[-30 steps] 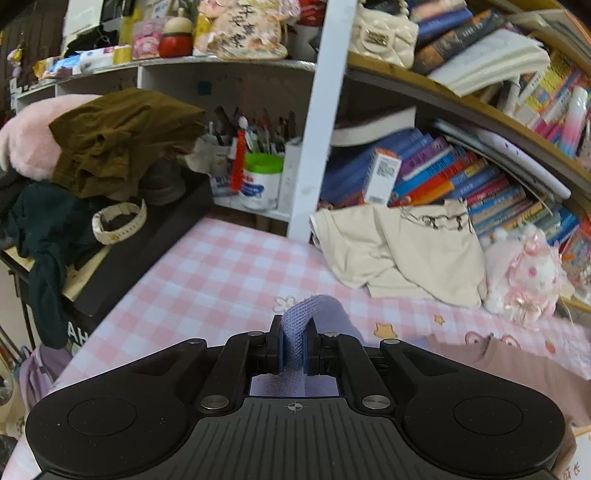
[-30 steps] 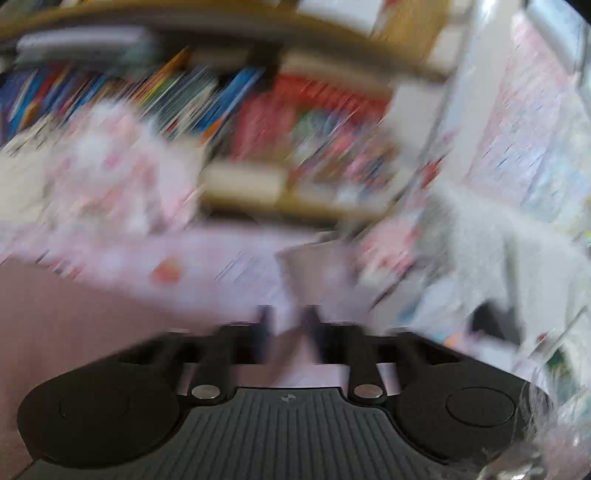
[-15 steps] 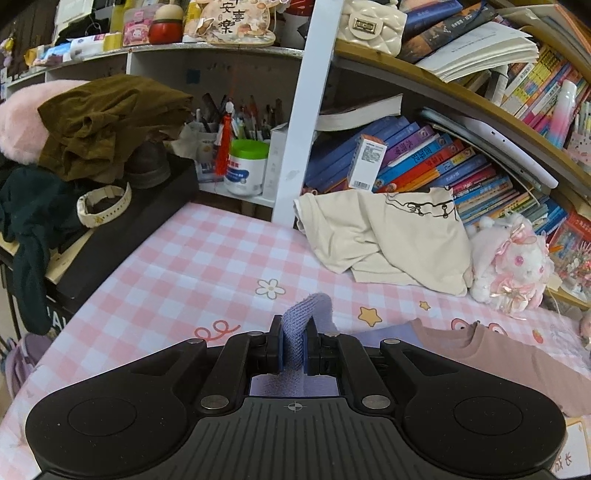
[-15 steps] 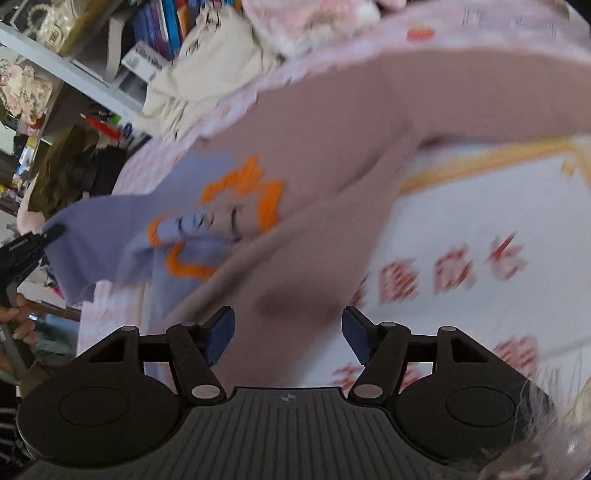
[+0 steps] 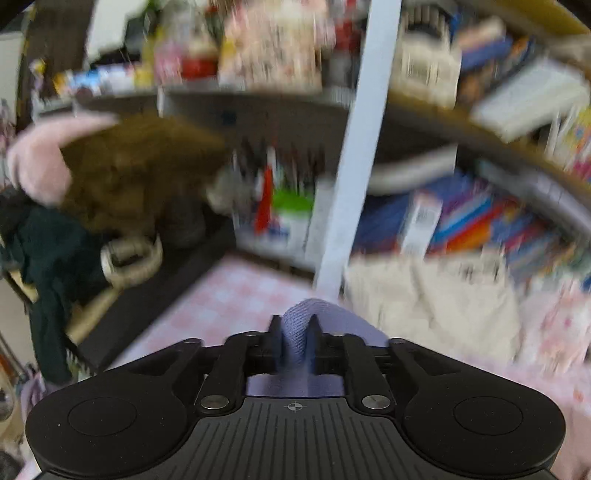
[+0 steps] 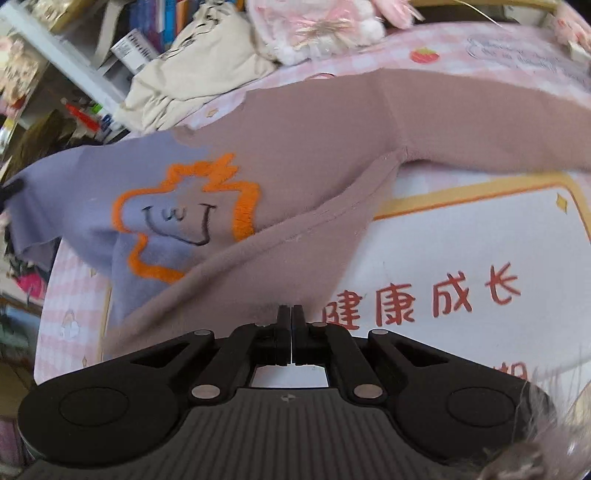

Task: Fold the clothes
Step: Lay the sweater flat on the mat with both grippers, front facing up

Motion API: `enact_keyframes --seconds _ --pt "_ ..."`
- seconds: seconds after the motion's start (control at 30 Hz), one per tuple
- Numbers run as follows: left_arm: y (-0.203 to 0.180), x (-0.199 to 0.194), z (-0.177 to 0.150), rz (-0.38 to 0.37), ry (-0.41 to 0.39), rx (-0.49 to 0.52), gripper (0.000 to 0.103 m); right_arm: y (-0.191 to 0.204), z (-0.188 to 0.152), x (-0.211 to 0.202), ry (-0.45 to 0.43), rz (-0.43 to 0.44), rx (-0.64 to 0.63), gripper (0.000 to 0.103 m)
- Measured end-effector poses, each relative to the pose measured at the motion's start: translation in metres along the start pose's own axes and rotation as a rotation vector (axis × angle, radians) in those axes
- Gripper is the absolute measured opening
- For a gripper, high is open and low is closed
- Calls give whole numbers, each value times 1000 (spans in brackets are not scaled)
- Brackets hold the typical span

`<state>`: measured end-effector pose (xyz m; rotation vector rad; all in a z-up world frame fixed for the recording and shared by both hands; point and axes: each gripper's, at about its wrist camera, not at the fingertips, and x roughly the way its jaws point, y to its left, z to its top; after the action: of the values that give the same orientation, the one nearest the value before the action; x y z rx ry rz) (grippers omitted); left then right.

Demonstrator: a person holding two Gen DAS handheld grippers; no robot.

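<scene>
The table in front of me is spread with a pink checked cloth carrying a white panel with a yellow border and red characters, and across it lies the sweatshirt I am folding: mostly dusty mauve-brown, with a lavender patch toward its left side where an orange embroidered outline, star-like and wavy, frames a small smiling face drawn in dark thread. One sleeve stretches away to the right over the cloth, and a seamed edge of the body runs on a slant down toward my right gripper. Beyond the garment a crumpled cream top sits against the bookshelf, with a pink plush toy beside it; my left view of all this is badly smeared. My left gripper has a fold of the lavender fabric standing up between its fingers; its jaws have just been opening, yet the cloth fills the gap and both pads touch it, so it is held, lifted above the checked cloth. My right gripper's jaws have just been closing and now stand pressed together at the mauve hem; I cannot tell whether any fabric is pinched between the tips
</scene>
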<state>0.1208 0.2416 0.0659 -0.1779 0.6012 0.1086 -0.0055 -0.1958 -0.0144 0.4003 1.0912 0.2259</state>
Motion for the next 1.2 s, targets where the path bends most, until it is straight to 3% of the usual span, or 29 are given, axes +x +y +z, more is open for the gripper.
enact_keyframes --seconds 0.03,0.07,0.1,0.17,0.23,0.3,0.37,0.4,0.57,0.63,0.67,0.7,0.77,0.83,0.97,1.03,1.1,1.17,1.2 --pt "-2 8 -8 10 54 17 42 2 0 -2 7 9 -18 5" --pt "-4 10 -18 22 80 34 45 6 0 -3 16 19 -41 10" --pt "-7 6 -29 26 88 46 48 11 0 -4 26 28 -68 21" --pt "-15 -8 -58 -24 121 44 49 25 -1 -6 41 42 -127 36" --pt "-26 -26 -90 -157 205 47 49 46 -2 -8 45 62 -216 42" --pt "-39 -42 -119 -279 285 48 49 72 -6 -8 35 65 -335 54" --pt "-54 -53 -147 -380 382 56 49 98 -11 -7 8 47 -463 76" --pt "-59 -56 -156 -399 412 68 49 111 -16 -6 -15 38 -541 78" --pt "-75 -57 -175 -393 484 29 43 146 -35 10 -37 33 -834 73" --pt "-80 -54 -175 -401 505 19 9 149 -41 25 -1 -13 -904 40" --pt "-83 -53 -176 -393 505 19 8 146 -42 28 16 -31 -915 13" --pt "-82 -53 -175 -382 490 0 6 142 -42 32 32 -49 -925 3" --pt "-78 -64 -173 -336 442 -64 3 127 -37 23 23 -40 -874 3" --pt "-81 -86 -165 -289 369 -65 3 101 -26 1 11 9 -765 3" --pt "-109 -157 -141 -237 176 106 3 50 -13 -27 44 53 -645 3" --pt "-126 -184 -139 -233 135 173 6 28 -10 -33 81 50 -625 3" --pt "-143 -204 -146 -217 128 210 12 7 -6 -38 119 53 -608 3" --pt "-151 -206 -168 -210 215 220 22 -5 -5 -40 168 84 -613 4" --pt "-150 -202 -177 -168 275 210 32 -10 -6 -42 191 97 -621 11"
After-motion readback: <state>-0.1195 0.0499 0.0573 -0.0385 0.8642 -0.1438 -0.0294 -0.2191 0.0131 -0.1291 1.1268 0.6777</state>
